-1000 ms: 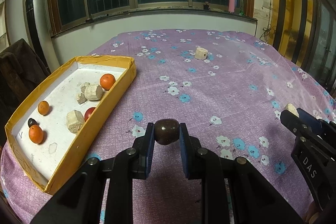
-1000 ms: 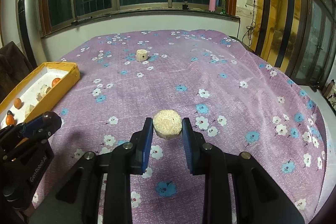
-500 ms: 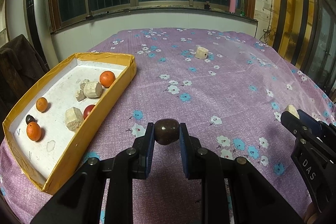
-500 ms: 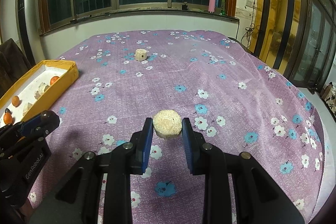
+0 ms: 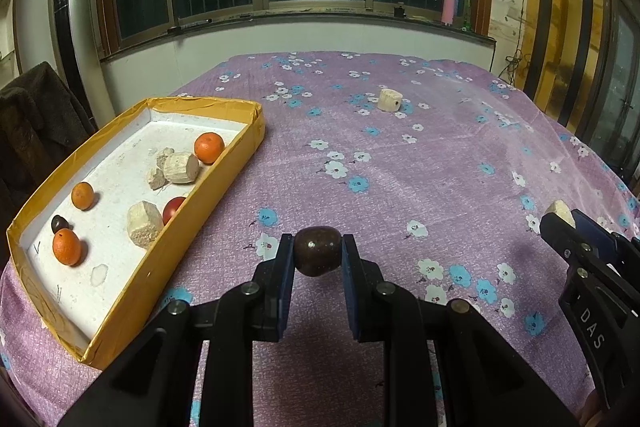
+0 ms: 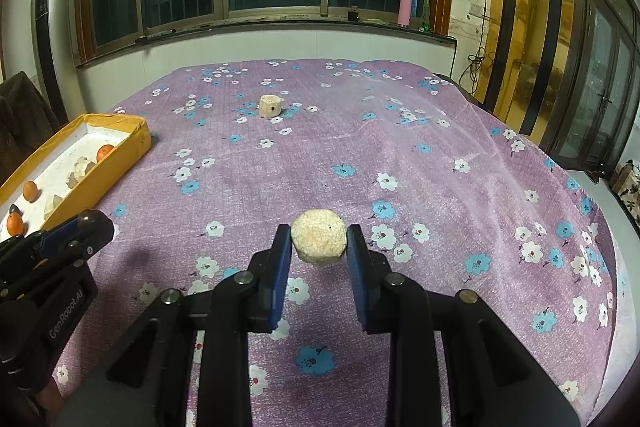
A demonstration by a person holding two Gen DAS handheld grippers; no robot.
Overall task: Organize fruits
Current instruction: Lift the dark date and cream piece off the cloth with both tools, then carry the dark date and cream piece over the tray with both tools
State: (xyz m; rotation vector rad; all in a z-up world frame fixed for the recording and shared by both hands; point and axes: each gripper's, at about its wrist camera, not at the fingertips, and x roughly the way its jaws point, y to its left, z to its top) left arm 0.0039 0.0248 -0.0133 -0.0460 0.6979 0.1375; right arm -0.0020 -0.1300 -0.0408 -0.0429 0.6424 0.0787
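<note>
Both tools are black plastic with blue-padded jaws and round silver screws at the pivots. The left gripper (image 5: 318,254) carries white "GenRobot.AI" lettering; the right gripper (image 6: 319,241) reads "DAS".

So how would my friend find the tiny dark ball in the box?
Look at the yellow box on the left side of the purple flowered tablecloth. At its near end a small dark fruit sits just above an orange. It is the smallest round thing there and the only nearly black one in the box.
</note>
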